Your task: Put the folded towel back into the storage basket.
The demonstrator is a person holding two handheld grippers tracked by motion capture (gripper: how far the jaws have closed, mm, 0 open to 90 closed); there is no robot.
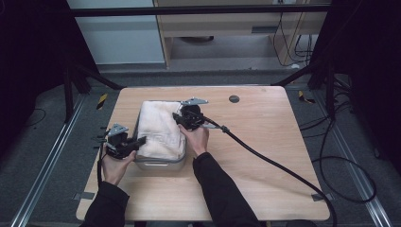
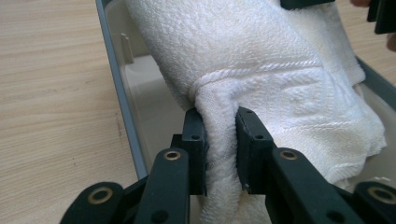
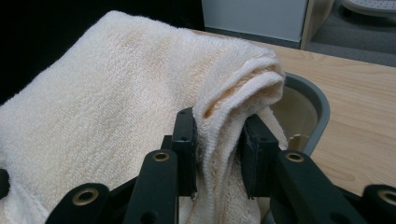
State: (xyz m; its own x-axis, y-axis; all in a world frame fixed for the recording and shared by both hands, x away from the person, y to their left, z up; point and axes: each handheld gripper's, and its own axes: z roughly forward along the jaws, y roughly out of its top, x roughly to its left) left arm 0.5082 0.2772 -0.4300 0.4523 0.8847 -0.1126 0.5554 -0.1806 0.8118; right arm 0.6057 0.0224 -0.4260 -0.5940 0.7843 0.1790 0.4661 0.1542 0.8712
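Note:
A cream folded towel [image 1: 161, 126] lies over and partly inside a grey rectangular tub [image 1: 158, 164] on the wooden table. My left gripper [image 1: 140, 141] is at the tub's near left corner, shut on a fold of the towel [image 2: 219, 135] pinched between its black jaws. At the far right side of the tub my right gripper [image 1: 178, 116] is shut on another bunched edge of the towel [image 3: 219, 135]. The tub's pale inner wall [image 2: 144, 88] and grey rim [image 3: 313, 100] show beside the cloth. Most of the tub's inside is hidden under the towel.
The wooden table [image 1: 265, 142] has bare room to the right and in front of the tub. A thick black cable [image 1: 269, 163] trails from the right gripper across the table to its right front corner. A small dark round cap [image 1: 233, 99] sits near the far edge.

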